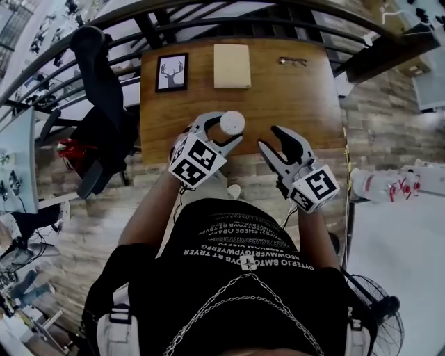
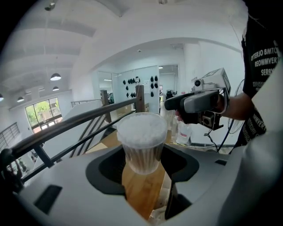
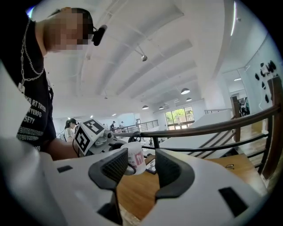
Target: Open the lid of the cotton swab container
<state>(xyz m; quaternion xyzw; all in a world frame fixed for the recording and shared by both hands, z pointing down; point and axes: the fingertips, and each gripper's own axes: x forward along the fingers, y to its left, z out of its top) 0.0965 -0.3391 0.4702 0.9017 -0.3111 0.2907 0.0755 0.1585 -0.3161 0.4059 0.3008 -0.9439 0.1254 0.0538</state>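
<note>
The cotton swab container (image 1: 231,123) is a clear tub packed with swabs under a white round lid. My left gripper (image 1: 224,131) is shut on its body and holds it up above the wooden table (image 1: 299,104). In the left gripper view the container (image 2: 141,141) stands upright between the jaws, lid on top. My right gripper (image 1: 270,137) hangs to the right of it, open and empty, a short way from the lid. In the right gripper view the open right gripper (image 3: 141,170) looks at the container (image 3: 135,158) held beyond it; the tub lies outside the jaws.
On the far side of the table lie a framed deer picture (image 1: 172,72), a cream flat box (image 1: 231,66) and a pair of glasses (image 1: 293,61). A dark railing (image 1: 229,17) runs behind the table. A black chair (image 1: 97,118) stands at the left.
</note>
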